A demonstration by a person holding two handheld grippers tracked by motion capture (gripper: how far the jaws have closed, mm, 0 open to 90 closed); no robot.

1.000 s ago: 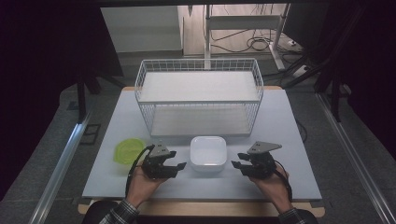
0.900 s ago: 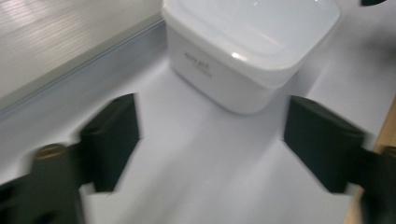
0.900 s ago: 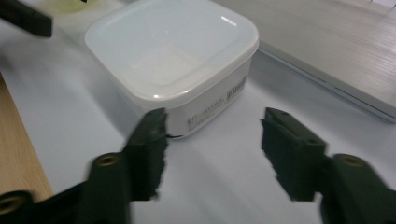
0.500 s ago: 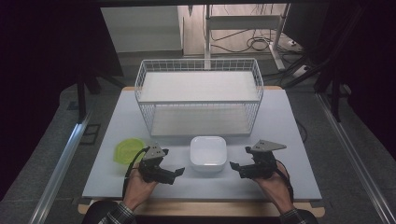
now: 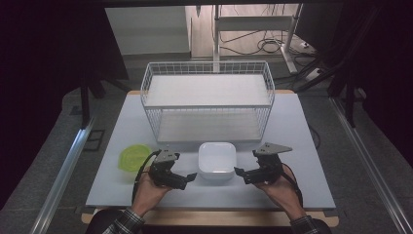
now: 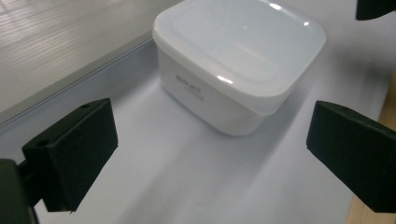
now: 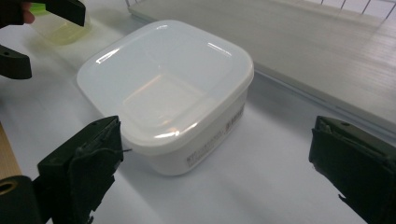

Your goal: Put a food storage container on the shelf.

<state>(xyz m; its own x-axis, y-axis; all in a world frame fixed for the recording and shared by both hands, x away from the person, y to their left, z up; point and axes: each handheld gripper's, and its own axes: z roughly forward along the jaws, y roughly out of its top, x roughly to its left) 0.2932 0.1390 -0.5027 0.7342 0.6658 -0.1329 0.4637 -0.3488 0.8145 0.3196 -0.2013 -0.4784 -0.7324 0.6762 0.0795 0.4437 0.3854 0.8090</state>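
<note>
A white square lidded container [image 5: 216,158] stands on the pale table [image 5: 302,146], near its front edge. My left gripper [image 5: 187,179] lies just to its left and points at it, open. In the left gripper view the container [image 6: 238,60] sits ahead of the left gripper [image 6: 215,140], beyond its pads. My right gripper [image 5: 242,175] is close on the container's right, also open. The right gripper [image 7: 219,158] has the container [image 7: 163,88] just past its pads, untouched. Both sets of jaws have just been opening, with nothing between them.
A white wire basket [image 5: 207,105] with a pale board inside stands behind the container. A yellow-green round dish [image 5: 134,157] lies left of my left hand. The table's wooden front edge [image 5: 209,217] runs under my forearms.
Both grippers' jaws have spread wider apart. The hands have stayed nearly where they were, on either side of the container.
</note>
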